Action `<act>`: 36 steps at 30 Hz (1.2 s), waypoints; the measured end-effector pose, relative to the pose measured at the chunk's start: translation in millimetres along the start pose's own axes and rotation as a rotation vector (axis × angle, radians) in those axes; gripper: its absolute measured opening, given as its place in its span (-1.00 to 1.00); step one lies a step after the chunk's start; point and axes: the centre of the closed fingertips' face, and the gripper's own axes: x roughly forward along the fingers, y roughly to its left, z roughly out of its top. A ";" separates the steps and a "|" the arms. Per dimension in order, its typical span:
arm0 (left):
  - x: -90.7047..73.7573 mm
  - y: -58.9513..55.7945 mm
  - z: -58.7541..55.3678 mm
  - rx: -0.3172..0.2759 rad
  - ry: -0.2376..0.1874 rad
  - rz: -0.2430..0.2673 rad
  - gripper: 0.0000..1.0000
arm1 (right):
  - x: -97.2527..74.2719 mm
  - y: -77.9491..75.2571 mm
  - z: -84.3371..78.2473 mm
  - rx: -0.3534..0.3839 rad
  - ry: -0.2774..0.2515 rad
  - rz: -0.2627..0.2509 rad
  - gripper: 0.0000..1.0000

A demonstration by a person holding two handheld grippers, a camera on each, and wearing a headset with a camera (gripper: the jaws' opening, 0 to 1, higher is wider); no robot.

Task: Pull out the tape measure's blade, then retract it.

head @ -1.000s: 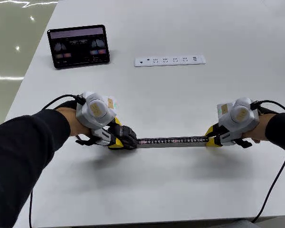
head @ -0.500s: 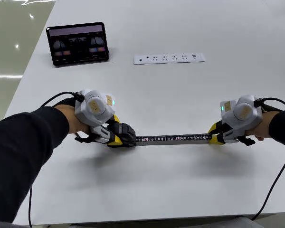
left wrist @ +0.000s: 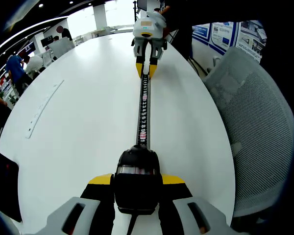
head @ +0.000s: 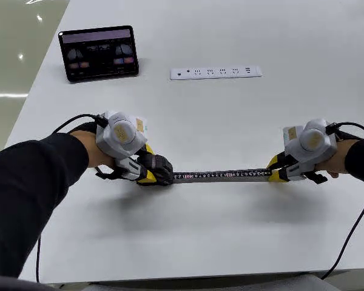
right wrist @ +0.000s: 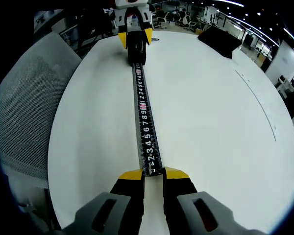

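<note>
low in the head view, left of centre, the left gripper (head: pixel 150 168) has its yellow-tipped jaws closed on the black tape measure case (head: pixel 159 168), which sits between them just over the desk (head: pixel 230 121). from the case the blade (head: pixel 221 176) runs straight to the right across the lower middle of the frame, numbers facing up, close over the white surface (whether it touches the desk i cannot tell). at the right edge the right gripper (head: pixel 275 170) has its jaws pinched on the blade's tip. the two grippers are well apart, one at each end of the drawn-out blade.

in the left gripper view the case sits between the jaws at bottom centre and the blade stretches up the frame to the other gripper at the top. in the right gripper view the blade's lowest numbers lie just ahead of the yellow tips at the bottom, and the case is at top centre.

in the upper left of the head view a tablet (head: pixel 99 53) stands on the desk with its screen lit; a white power strip (head: pixel 216 73) lies to its right, near top centre. a black cable (head: pixel 352 230) trails from the right gripper past the desk's lower right edge.
</note>
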 end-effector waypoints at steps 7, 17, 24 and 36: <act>0.0 0.4 -0.6 0.000 -0.004 0.003 -0.39 | 1.1 -0.6 -0.2 -0.003 0.015 0.015 -0.81; 0.6 1.7 -1.3 0.002 -0.006 -0.005 -0.39 | 1.5 -1.0 -0.6 0.011 0.008 0.020 -0.81; 0.2 1.2 -0.3 0.000 -0.008 0.003 -0.39 | 1.3 -1.0 -1.1 0.012 0.009 0.022 -0.81; -5.0 4.3 3.7 -0.039 -0.064 0.017 -0.34 | -2.2 -3.2 -2.3 0.021 0.007 -0.026 -0.75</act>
